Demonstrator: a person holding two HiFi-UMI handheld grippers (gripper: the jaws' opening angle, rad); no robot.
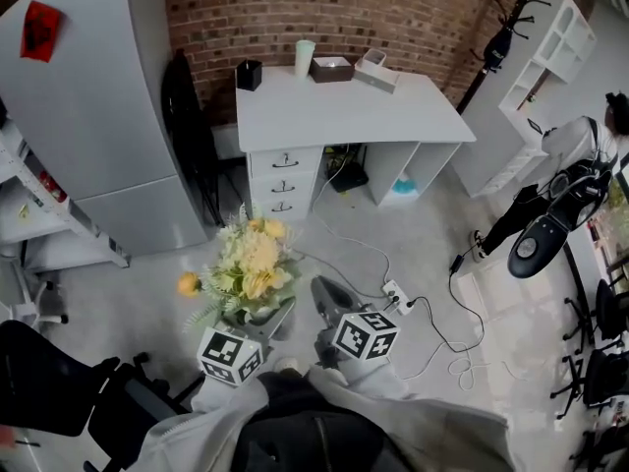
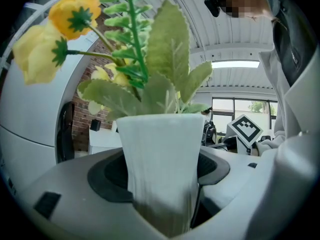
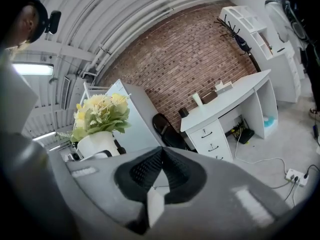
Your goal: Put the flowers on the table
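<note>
White vase (image 2: 160,164) of yellow flowers (image 1: 254,262) clamped upright in left gripper (image 1: 257,327), sparing the blooms | right gripper (image 3: 160,156) pinched closed, empty, alongside as a spare | table (image 1: 344,116) well ahead across the floor

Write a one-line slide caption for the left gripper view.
The left tool grips a white vase holding yellow flowers and green leaves.

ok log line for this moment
left hand-held gripper: shut on flower vase | right hand-held gripper: shut, empty | table: ahead, unreached
</note>
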